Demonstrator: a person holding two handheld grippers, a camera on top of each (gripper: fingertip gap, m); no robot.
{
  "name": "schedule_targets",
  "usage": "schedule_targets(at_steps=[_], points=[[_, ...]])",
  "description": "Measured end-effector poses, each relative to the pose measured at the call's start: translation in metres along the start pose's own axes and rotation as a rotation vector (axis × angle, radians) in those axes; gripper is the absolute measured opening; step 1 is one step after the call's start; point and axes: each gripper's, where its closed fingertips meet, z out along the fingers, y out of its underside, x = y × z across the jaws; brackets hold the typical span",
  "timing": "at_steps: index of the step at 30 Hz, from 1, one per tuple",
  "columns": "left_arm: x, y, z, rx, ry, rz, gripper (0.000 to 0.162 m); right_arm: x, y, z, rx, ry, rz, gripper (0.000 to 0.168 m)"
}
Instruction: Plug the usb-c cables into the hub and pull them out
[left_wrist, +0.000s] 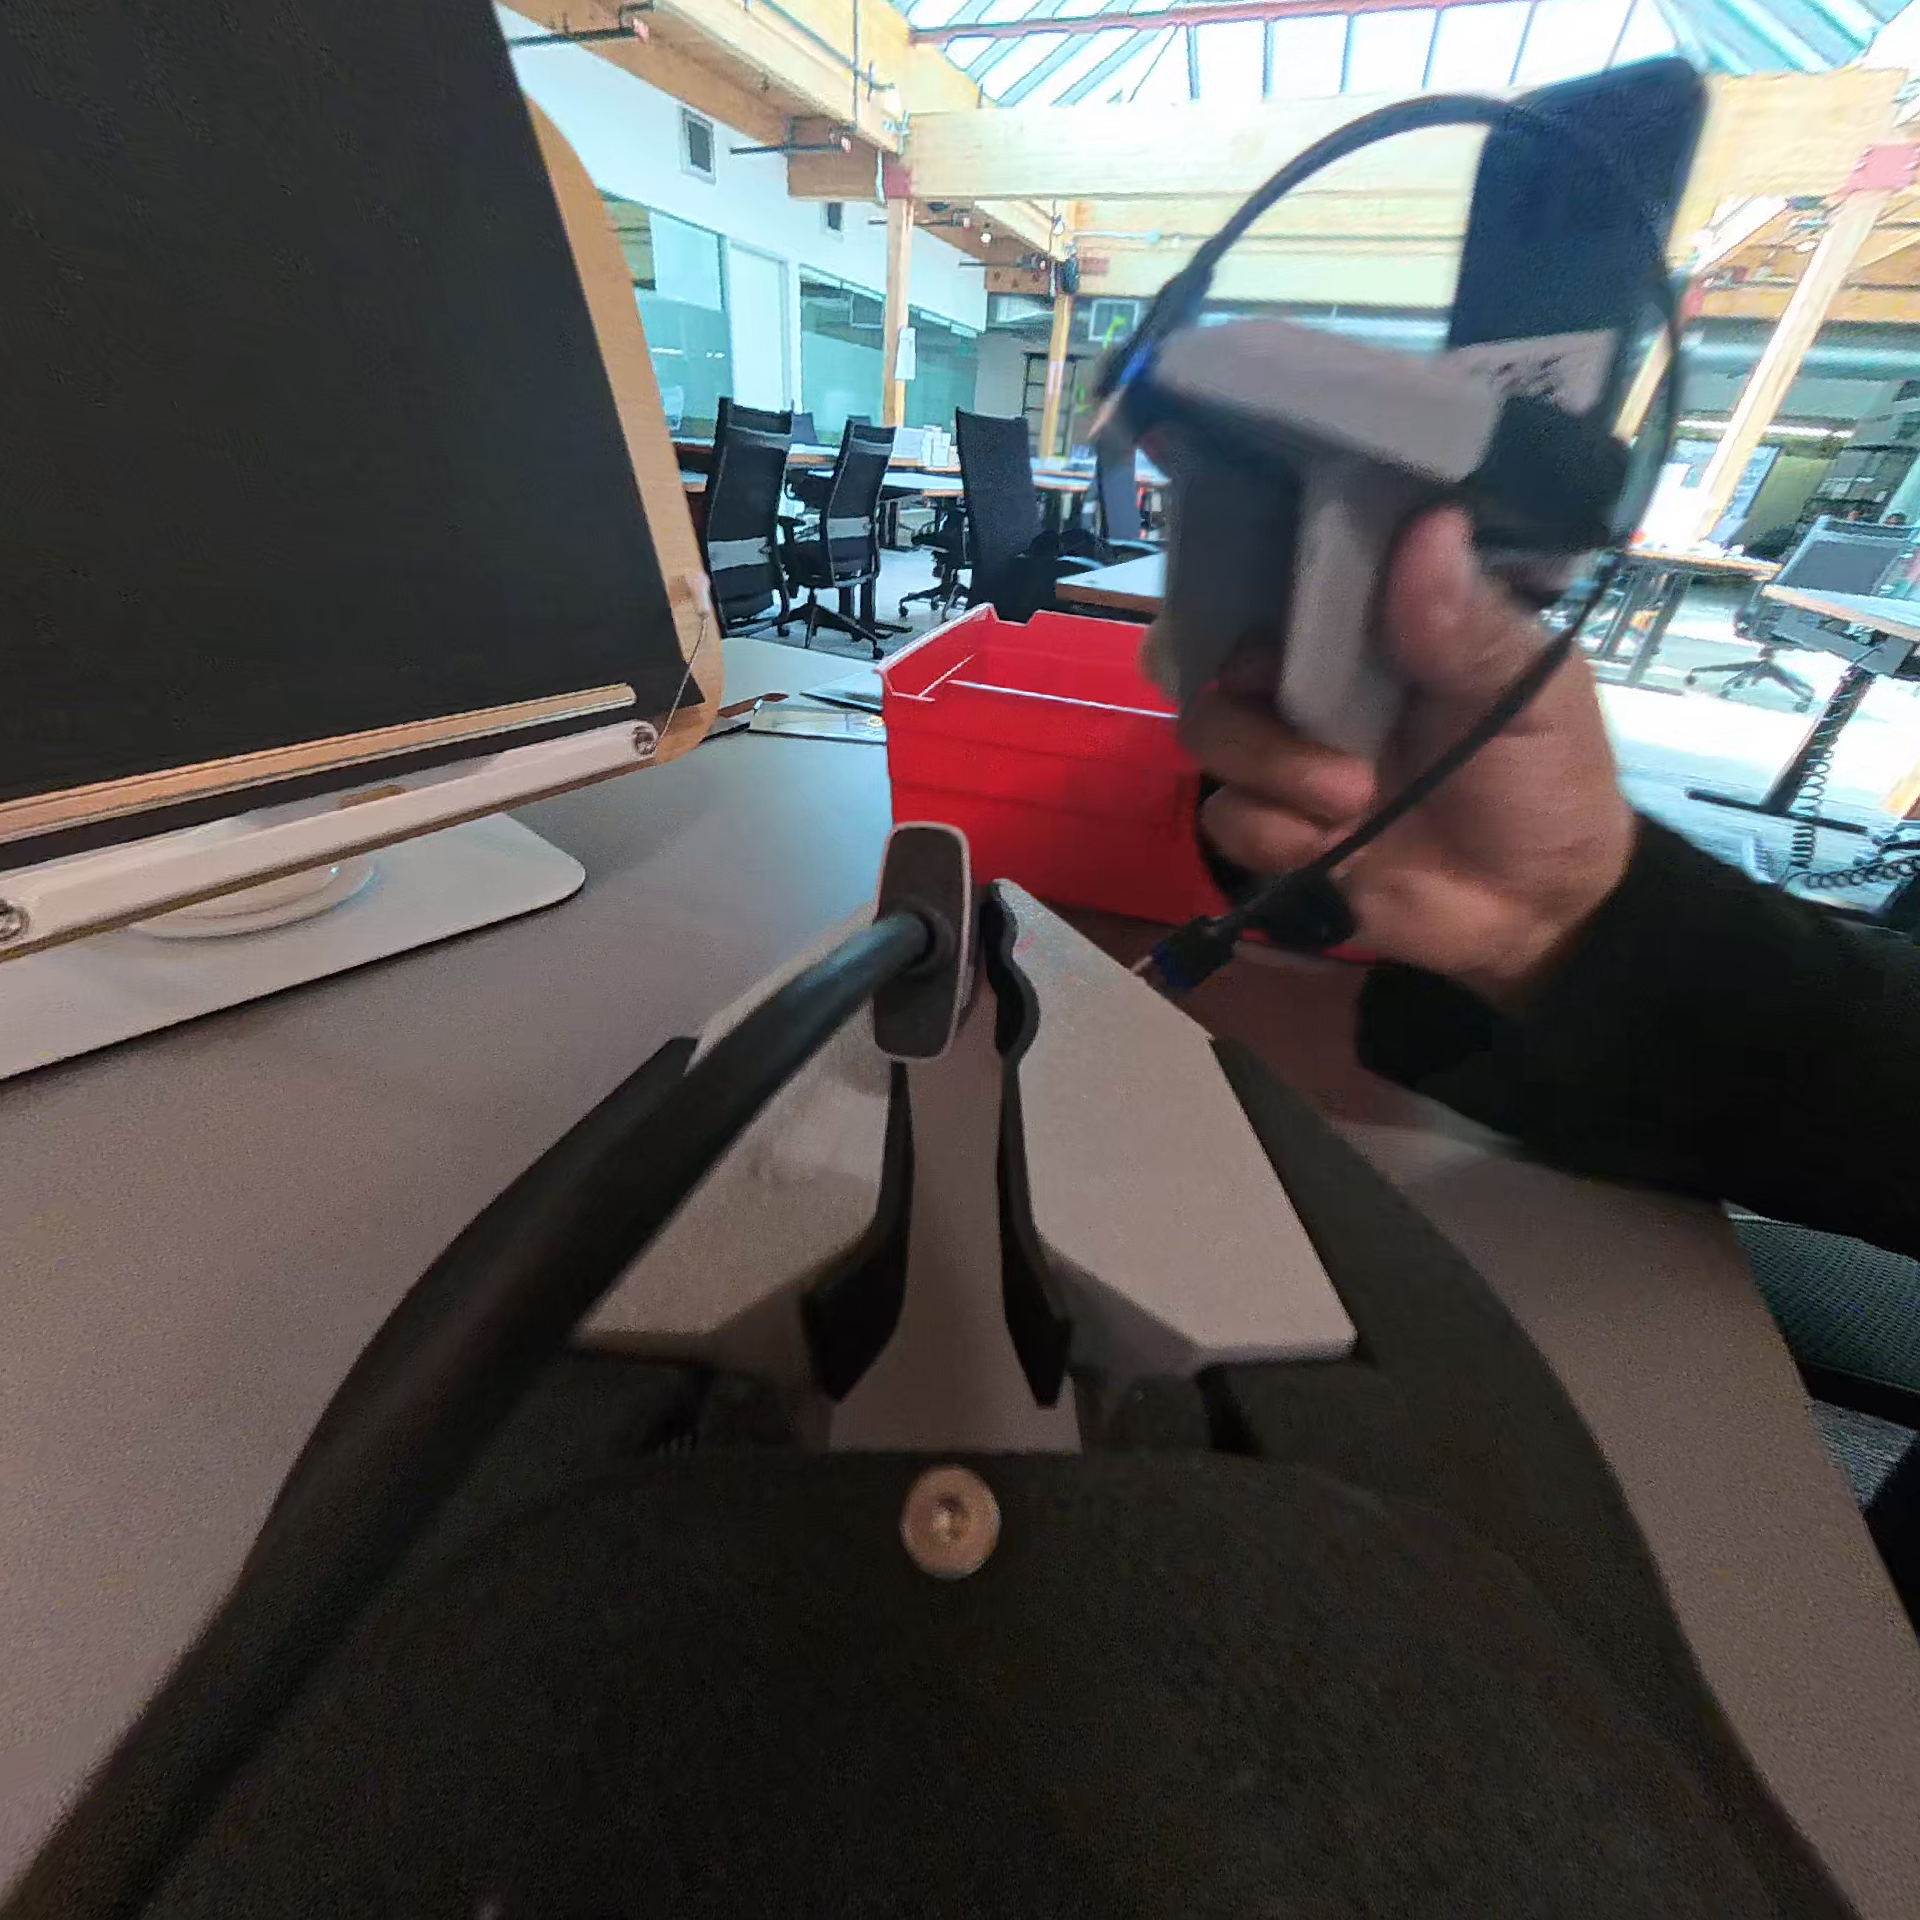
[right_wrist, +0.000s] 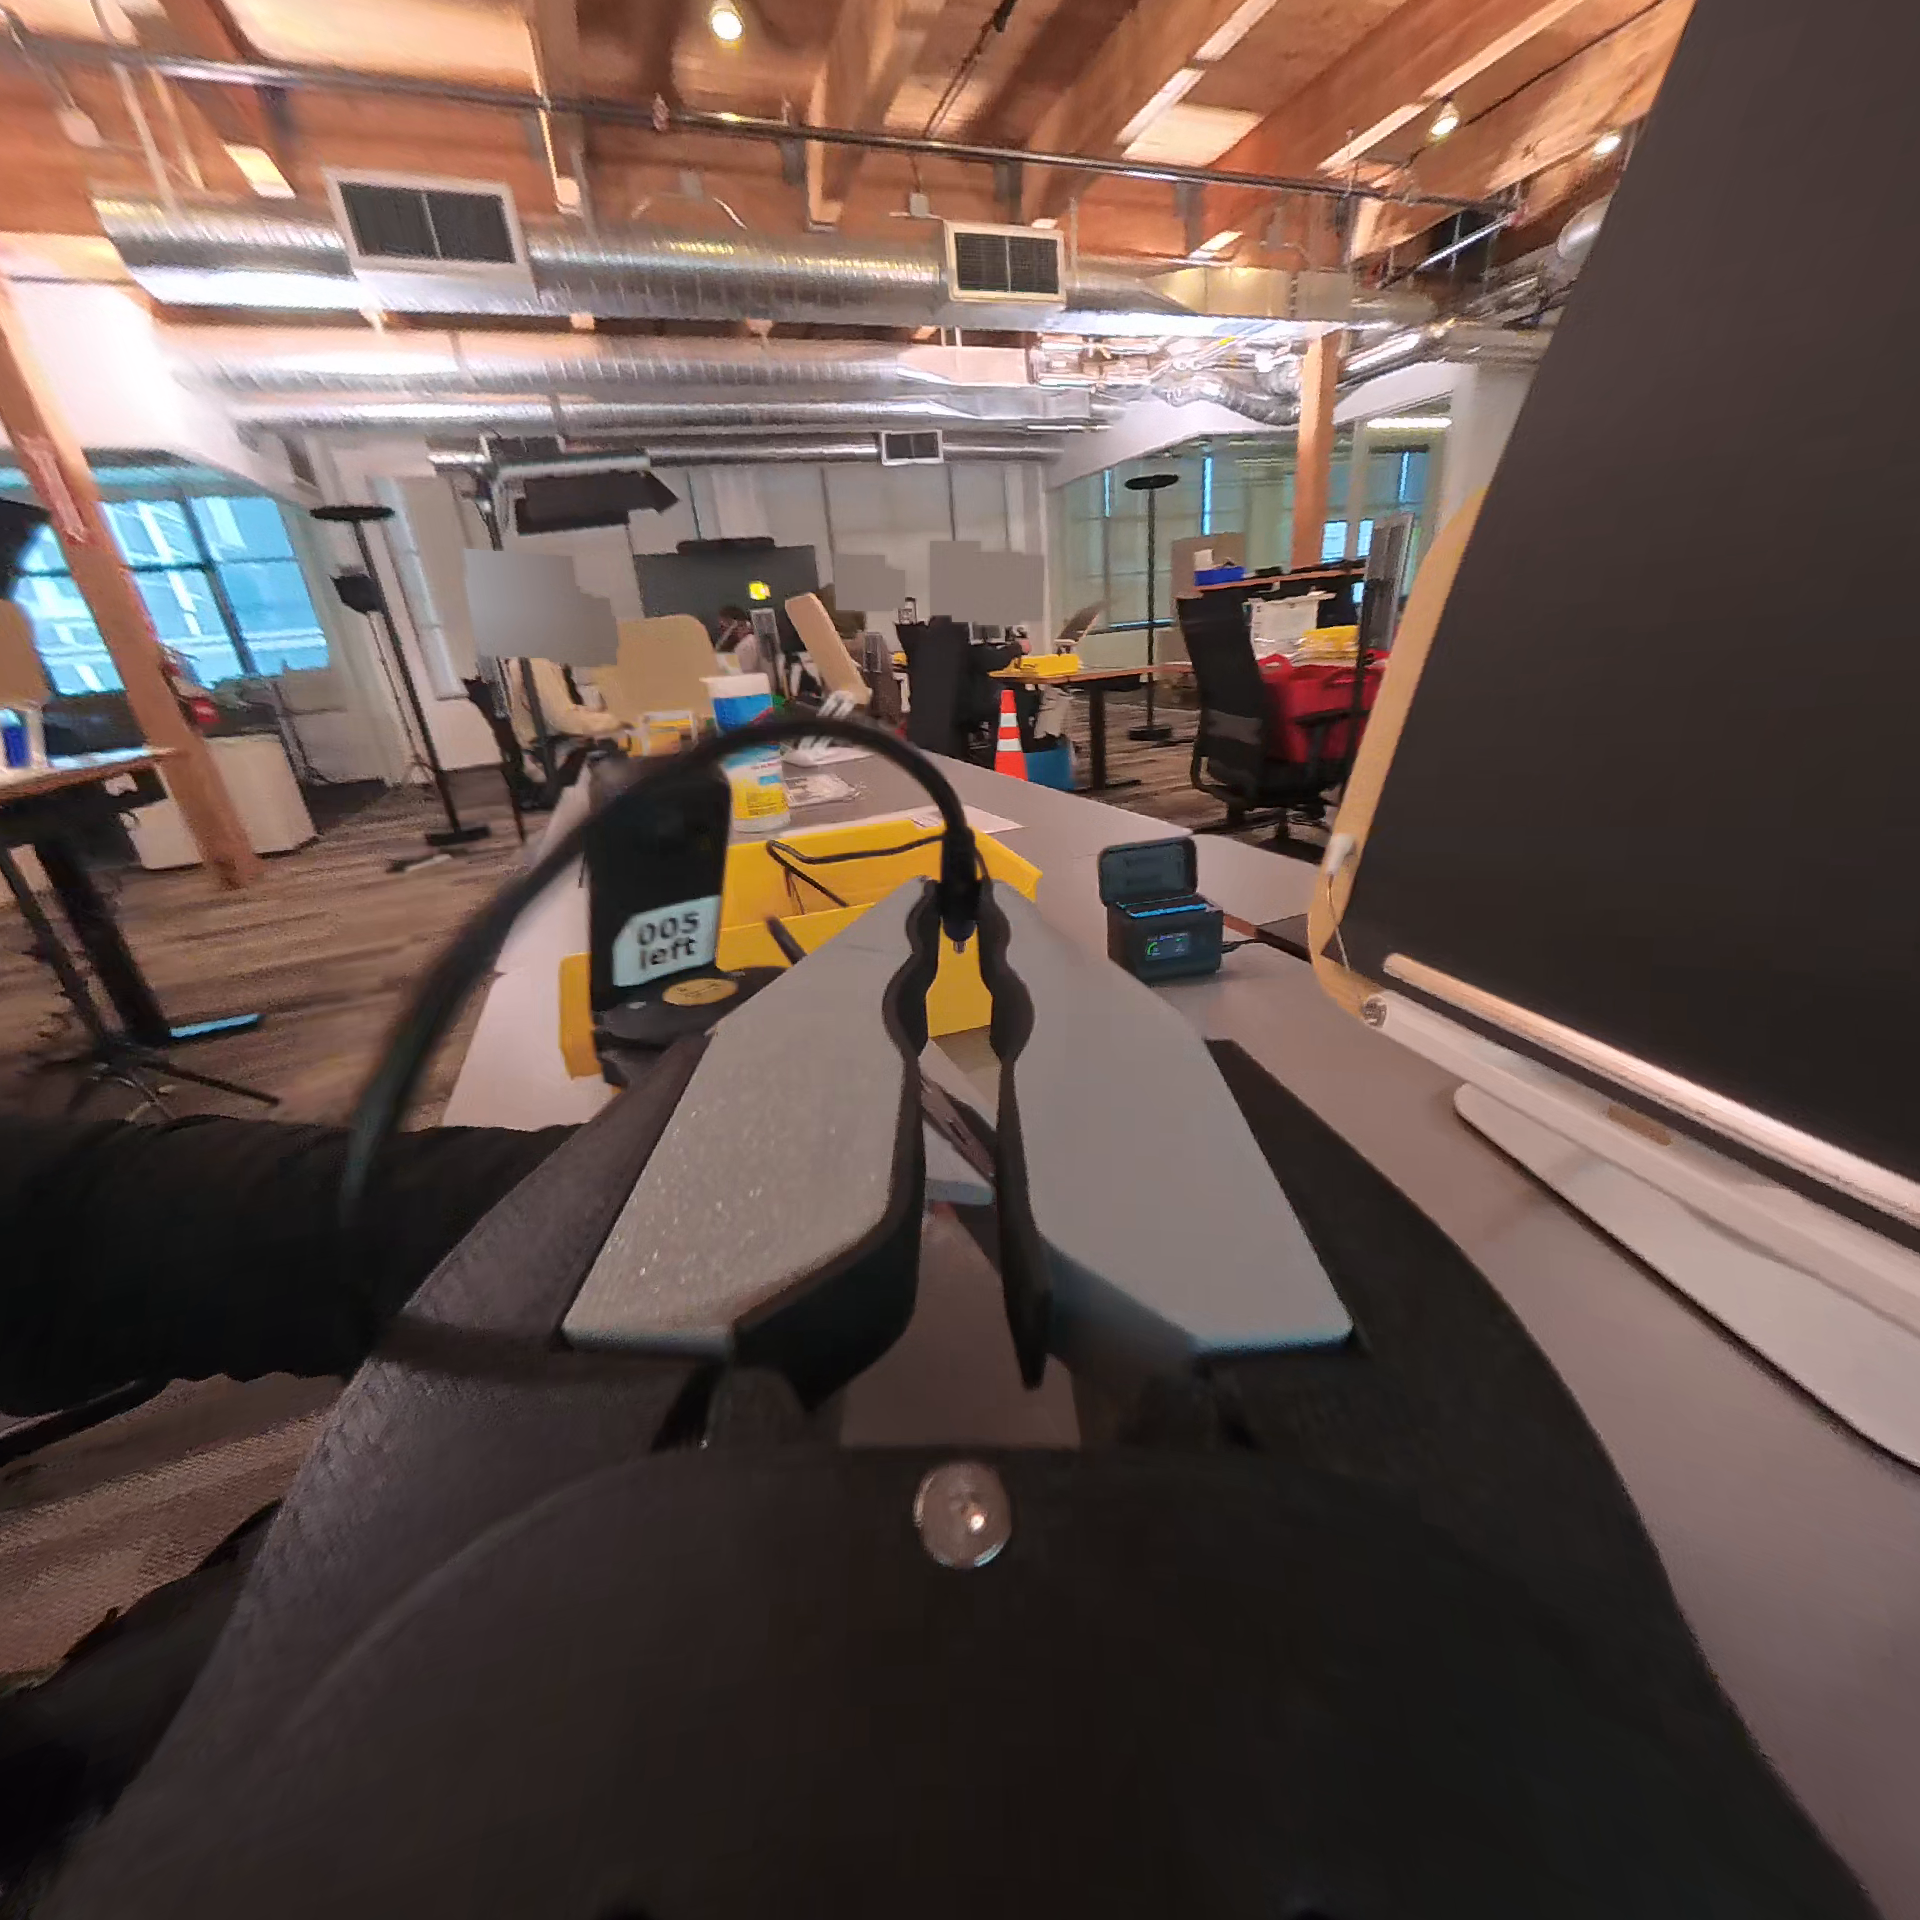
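Grey fingers of the left hand-held gripper (left_wrist: 961, 961) are clamped on the hub (left_wrist: 923, 940), a small hard body with a thick black cord. It looks light and rigid, so the flat sides suit gripping. Above the surface (left_wrist: 675, 883), the right hand-held gripper (right_wrist: 958, 925) pinches the usb-c cable (right_wrist: 831, 740) at its stiff plug; the cord behind is floppy. Farther off stands a red bin (left_wrist: 1029, 748).

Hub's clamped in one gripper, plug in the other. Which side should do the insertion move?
Probably the right. The right gripper is shut on the USB-C cable just behind its plug, tip free and pointing forward. The left gripper is shut on the hub, so it likely serves best as the steady holder.
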Motion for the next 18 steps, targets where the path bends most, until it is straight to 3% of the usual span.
schedule_targets(at_steps=[5, 10, 15, 18], points=[[-0.001, 0.003, 0.001, -0.019, 0.005, -0.028, 0.007, -0.013, -0.047, -0.048, -0.116, 0.122, -0.160, 0.003], [0.004, 0.004, 0.001, -0.032, 0.021, -0.025, 0.007, 0.030, -0.090, -0.154, -0.241, 0.377, -0.209, 0.003], [0.010, 0.005, 0.002, -0.043, 0.036, -0.001, 0.008, 0.095, -0.077, -0.260, -0.524, 0.719, -0.249, 0.004], [0.012, 0.009, 0.004, -0.063, 0.035, 0.024, 0.007, 0.121, -0.047, -0.299, -0.745, 0.828, -0.237, 0.007]])
